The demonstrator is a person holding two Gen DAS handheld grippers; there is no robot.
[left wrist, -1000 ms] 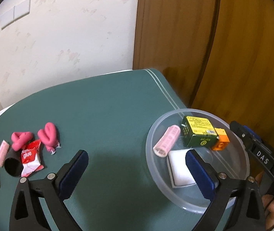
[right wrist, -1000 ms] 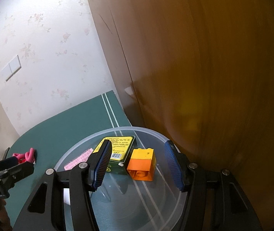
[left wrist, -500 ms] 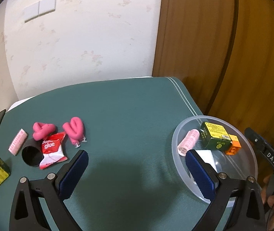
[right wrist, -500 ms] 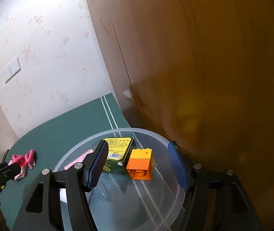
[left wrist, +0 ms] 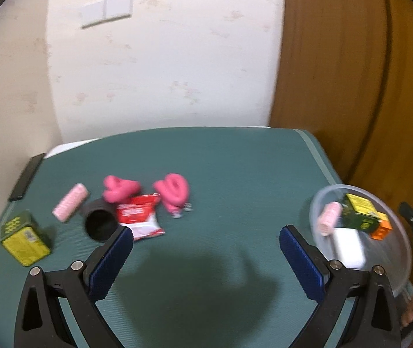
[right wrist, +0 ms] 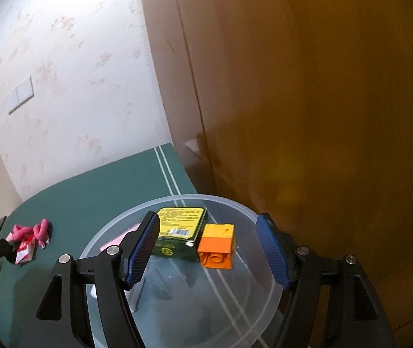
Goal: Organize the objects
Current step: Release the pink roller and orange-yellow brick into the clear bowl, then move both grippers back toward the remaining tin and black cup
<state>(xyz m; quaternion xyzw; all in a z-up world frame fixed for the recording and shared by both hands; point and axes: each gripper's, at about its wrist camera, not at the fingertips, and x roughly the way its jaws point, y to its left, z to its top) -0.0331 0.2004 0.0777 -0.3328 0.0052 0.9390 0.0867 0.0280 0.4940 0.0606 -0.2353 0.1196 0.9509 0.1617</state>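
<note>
Two pairs of blue pads stand apart with nothing pressed between them: your right gripper (right wrist: pixel 209 246) has just been widening its jaws above the clear bowl (right wrist: pixel 235 203), and the orange block (right wrist: pixel 216 246) sits in the gap below them, untouched as far as you can see. Beside that block lies the green and yellow box (right wrist: pixel 177 232), its near left corner hidden behind the left pad, and only a pink sliver of the roller (right wrist: pixel 119 237) shows past that finger. Your left gripper (left wrist: pixel 206 249) hangs open over bare green mat (left wrist: pixel 235 174), in a smeared view. Beyond its left pad lie a red packet (left wrist: pixel 139 217), partly covered by the pad tip, a dark cup (left wrist: pixel 100 223), two pink curled pieces (left wrist: pixel 174 190), another pink roller (left wrist: pixel 70 201) and a second green box (left wrist: pixel 25 239). At the right edge the bowl is cut by the finger, and a white block (left wrist: pixel 348 246) in it blurs; printing on either box cannot be read.
</note>
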